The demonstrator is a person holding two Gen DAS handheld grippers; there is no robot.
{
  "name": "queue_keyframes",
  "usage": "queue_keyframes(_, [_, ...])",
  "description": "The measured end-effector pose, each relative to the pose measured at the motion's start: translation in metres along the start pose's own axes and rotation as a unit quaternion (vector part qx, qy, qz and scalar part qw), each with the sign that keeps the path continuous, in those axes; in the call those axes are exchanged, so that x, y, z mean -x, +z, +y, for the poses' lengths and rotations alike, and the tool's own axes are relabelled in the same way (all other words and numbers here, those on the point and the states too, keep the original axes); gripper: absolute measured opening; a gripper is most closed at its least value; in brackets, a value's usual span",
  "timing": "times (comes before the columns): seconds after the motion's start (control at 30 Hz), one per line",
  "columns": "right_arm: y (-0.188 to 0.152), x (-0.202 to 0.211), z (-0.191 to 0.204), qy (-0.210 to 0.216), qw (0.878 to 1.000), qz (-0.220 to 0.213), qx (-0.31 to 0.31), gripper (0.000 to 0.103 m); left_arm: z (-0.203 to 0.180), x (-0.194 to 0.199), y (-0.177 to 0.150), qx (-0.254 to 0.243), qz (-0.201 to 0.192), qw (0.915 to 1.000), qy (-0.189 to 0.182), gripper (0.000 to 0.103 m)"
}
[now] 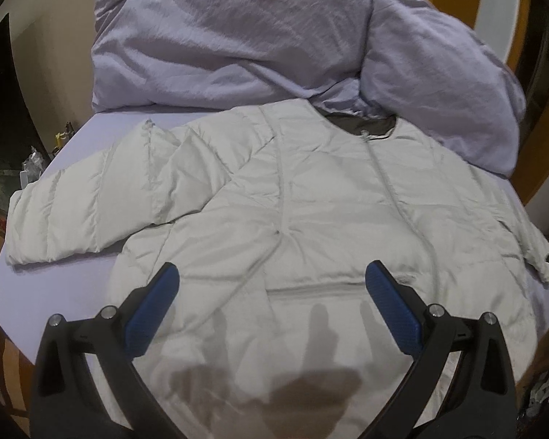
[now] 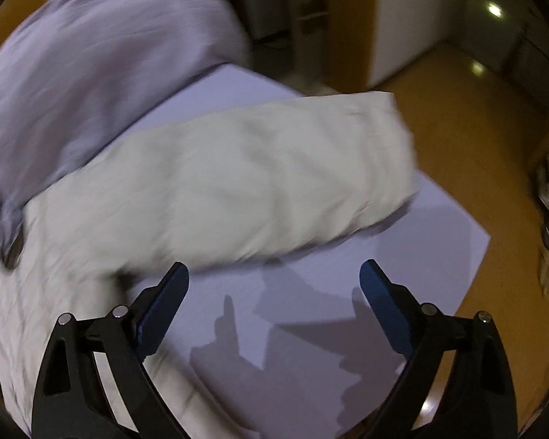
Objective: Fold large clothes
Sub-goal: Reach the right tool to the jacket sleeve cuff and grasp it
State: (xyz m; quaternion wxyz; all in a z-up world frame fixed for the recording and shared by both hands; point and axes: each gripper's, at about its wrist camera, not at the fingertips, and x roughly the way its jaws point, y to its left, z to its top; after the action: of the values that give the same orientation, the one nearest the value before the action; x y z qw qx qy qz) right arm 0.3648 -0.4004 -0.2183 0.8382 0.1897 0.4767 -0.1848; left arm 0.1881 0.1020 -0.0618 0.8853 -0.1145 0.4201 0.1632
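Left wrist view: a puffy, quilted pale jacket (image 1: 292,197) lies flat across the frame's middle on a lilac bed (image 1: 47,292), crumpled duvet (image 1: 219,36) above. The left gripper (image 1: 272,285) hangs over its hem, jaws spread, empty

Right wrist view, blurred: the jacket's sleeve (image 2: 238,172) stretches toward upper right; the right gripper (image 2: 274,278) has jaws spread over bare sheet

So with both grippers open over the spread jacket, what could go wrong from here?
1. The puffer jacket's right sleeve reaches the corner of the bed; a clumsy pull might drag it onto the floor.
2. The padding is thick, so the right gripper or left gripper may pinch only the top layer.
3. The duvet crowds the collar, so a fold could snag it.
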Motion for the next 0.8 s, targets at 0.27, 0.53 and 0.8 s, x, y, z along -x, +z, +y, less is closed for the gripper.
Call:
queue_keyframes(0.27, [0.033, -0.031, -0.056, -0.038, 0.994, 0.010, -0.106, 0.087, 0.003, -0.036, 0.003, -0.004, 0.027, 0.9992, 0.028, 0.101])
queue_keyframes(0.53, [0.034, -0.052, -0.070, -0.028, 0.994, 0.026, -0.104, 0.063, 0.004, -0.060, -0.002, -0.008, 0.052, 0.9980, 0.036, 0.101])
queue_keyframes(0.8, [0.034, -0.031, -0.036, -0.053, 0.998, -0.010, -0.036, 0.020, 0.005, -0.069, -0.007, -0.008, 0.058, 0.9977, 0.034, 0.101])
